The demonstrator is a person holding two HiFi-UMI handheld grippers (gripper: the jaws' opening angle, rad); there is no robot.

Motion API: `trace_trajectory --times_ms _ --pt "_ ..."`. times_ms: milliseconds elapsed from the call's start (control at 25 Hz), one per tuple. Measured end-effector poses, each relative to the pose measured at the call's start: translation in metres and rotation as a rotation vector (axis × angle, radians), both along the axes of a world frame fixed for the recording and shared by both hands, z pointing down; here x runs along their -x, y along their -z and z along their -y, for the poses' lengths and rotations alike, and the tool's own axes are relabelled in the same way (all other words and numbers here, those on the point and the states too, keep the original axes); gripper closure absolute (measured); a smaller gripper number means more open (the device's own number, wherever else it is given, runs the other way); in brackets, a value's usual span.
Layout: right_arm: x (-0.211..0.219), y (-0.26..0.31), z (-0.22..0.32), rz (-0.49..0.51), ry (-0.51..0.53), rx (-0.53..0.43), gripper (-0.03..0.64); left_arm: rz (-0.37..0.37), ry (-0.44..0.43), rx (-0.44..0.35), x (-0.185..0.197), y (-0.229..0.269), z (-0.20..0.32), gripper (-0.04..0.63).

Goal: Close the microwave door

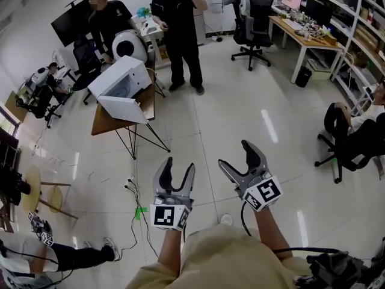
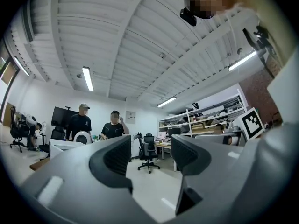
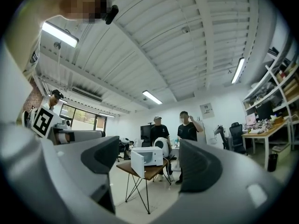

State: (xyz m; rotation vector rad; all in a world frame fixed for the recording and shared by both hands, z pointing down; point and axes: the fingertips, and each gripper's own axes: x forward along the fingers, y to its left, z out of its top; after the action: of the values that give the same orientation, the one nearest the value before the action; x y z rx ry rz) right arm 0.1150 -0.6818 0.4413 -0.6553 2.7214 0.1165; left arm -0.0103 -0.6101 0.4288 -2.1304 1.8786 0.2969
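White and boxy, the microwave [image 1: 120,79] sits on a small wooden table [image 1: 103,123] with thin black metal legs, at the upper left of the head view. Its door [image 1: 123,108] stands wide open, swung out from the front over the table's near edge. In the right gripper view the microwave [image 3: 152,155] shows far off in the gap between the jaws, with the open door [image 3: 136,163] turned edge-on toward the camera.

A round white device [image 1: 129,44] stands just behind the microwave. Two people in black stand close by: one in a cap [image 1: 108,18] behind the table, the other [image 1: 179,32] beside it with a hand raised. A black screen [image 1: 68,20] hangs on the wall behind them.

Both grippers are held over the glossy tiled floor [image 1: 234,110], well apart from the table. The left gripper [image 1: 178,168] has its jaws parted by a narrow gap with nothing between them; its own view shows only the distant office chair [image 2: 148,152] through that gap. The right gripper [image 1: 236,157] has its jaws set wider, also empty.

Farther out, another office chair [image 1: 255,23] and a cluttered desk [image 1: 301,34] stand at the upper right, a seated person [image 1: 360,125] is at the right edge, and cables [image 1: 133,198] trail across the floor near the left gripper.
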Motion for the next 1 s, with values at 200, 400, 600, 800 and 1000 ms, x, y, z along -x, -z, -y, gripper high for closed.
trace_trajectory --times_ms 200,400,600,800,1000 --pt "-0.013 -0.022 0.057 0.008 -0.006 0.059 0.227 0.015 0.005 0.059 -0.01 -0.02 0.052 0.325" --pt "0.0 -0.033 0.102 -0.005 0.019 0.088 0.226 0.014 0.013 0.097 -0.003 -0.029 0.102 0.325" --pt "0.029 -0.054 0.136 -0.042 0.056 0.076 0.225 -0.004 0.025 0.091 0.02 -0.049 0.143 0.325" --pt "0.076 -0.056 0.165 -0.08 0.111 0.038 0.227 -0.027 0.07 0.071 0.063 -0.058 0.178 0.325" --pt "0.12 -0.038 0.239 -0.1 0.175 0.04 0.227 -0.022 0.105 0.067 0.091 -0.045 0.249 0.325"
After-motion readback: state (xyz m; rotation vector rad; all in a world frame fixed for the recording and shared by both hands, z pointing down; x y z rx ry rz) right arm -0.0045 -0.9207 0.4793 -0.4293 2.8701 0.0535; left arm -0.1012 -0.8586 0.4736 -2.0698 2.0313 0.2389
